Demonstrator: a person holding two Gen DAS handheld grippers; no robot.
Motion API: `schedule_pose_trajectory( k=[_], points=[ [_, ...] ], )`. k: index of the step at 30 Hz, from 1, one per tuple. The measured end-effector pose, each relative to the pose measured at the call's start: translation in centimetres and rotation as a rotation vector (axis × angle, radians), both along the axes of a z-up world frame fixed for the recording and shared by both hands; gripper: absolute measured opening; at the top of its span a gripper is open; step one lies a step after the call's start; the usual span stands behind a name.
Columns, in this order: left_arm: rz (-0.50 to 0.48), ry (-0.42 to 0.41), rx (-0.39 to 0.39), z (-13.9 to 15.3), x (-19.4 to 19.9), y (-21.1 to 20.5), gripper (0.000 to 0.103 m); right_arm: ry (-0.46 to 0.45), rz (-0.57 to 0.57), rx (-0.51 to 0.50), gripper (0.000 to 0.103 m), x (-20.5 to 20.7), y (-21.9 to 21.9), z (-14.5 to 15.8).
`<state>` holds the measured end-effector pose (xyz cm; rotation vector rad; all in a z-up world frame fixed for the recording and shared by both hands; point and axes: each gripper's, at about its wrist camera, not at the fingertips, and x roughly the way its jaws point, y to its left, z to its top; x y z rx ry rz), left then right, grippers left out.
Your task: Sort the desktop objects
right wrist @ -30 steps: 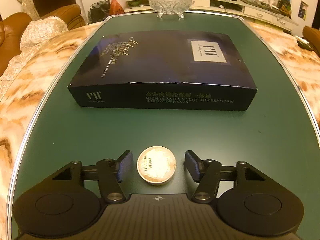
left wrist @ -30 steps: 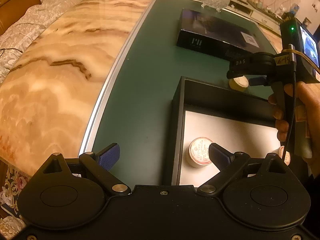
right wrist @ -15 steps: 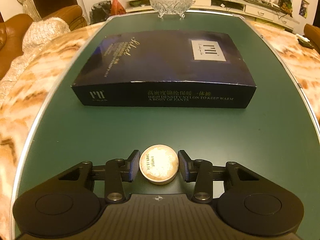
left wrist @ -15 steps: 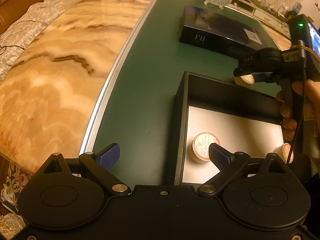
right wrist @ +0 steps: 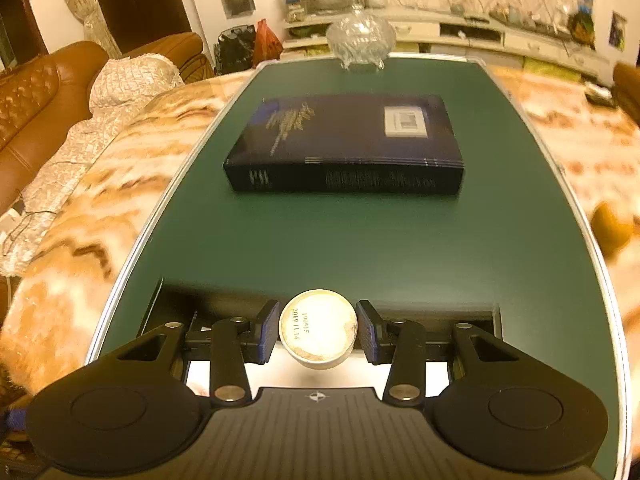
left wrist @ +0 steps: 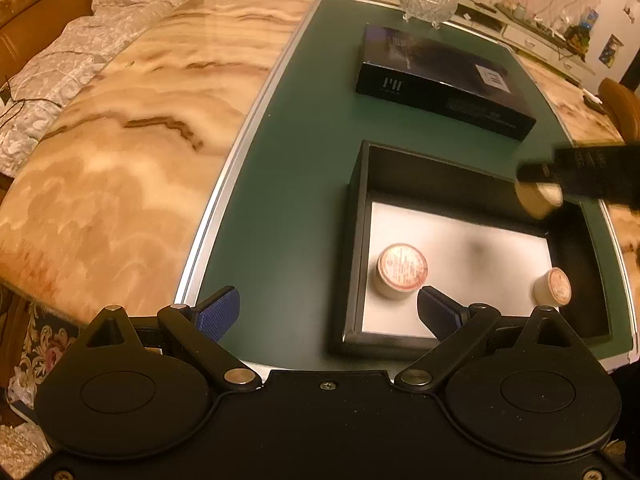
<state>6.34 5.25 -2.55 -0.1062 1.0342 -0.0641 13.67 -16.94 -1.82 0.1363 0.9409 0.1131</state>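
Right gripper jaws clamped on a small round jar, date-stamped face toward the camera, held in the air over the far rim of the black tray. In the left wrist view the jar shows blurred at the tray's far right corner. Left gripper jaws wide, nothing between them, hovering at the tray's near left edge. Two more jars in the tray: one near left, one near right, well apart. Dark flat box lies beyond on the green surface, glass lidded dish at the far end.
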Motion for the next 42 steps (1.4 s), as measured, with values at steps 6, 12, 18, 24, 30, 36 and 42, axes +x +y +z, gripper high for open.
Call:
schedule_pose_trajectory(
  k=[6, 12, 18, 24, 30, 36, 42],
  points=[
    [-0.008, 0.007, 0.011, 0.1, -1.2, -0.3, 0.097, 0.062, -0.004, 0.018, 0.045, -2.1, 0.0, -2.5],
    [-0.012, 0.0, 0.03, 0.3, -1.7, -0.6, 0.097, 0.087, 0.004, 0.01, 0.045, -2.1, 1.2, -4.4],
    [-0.01, 0.003, 0.041, 0.3, -1.6, -0.7, 0.097, 0.104, 0.014, -0.003, 0.045, -1.8, 2.3, -5.7],
    [-0.011, 0.007, 0.046, 0.2, -1.7, -0.8, 0.097, 0.115, 0.011, -0.007, 0.045, -1.9, 2.5, -6.3],
    [-0.013, 0.006, 0.056, 0.3, -1.8, -0.9, 0.098, 0.112, 0.0, -0.007, 0.055, -2.2, 2.4, -6.1],
    [-0.006, -0.006, 0.066, 1.2, -2.4, -0.8, 0.1, 0.044, -0.022, 0.013, 0.068, -4.8, 1.4, -3.2],
    [-0.021, -0.044, 0.081, 3.2, -3.7, -1.6, 0.103, -0.071, -0.084, -0.088, 0.092, -11.2, 1.0, 0.8]
  ],
)
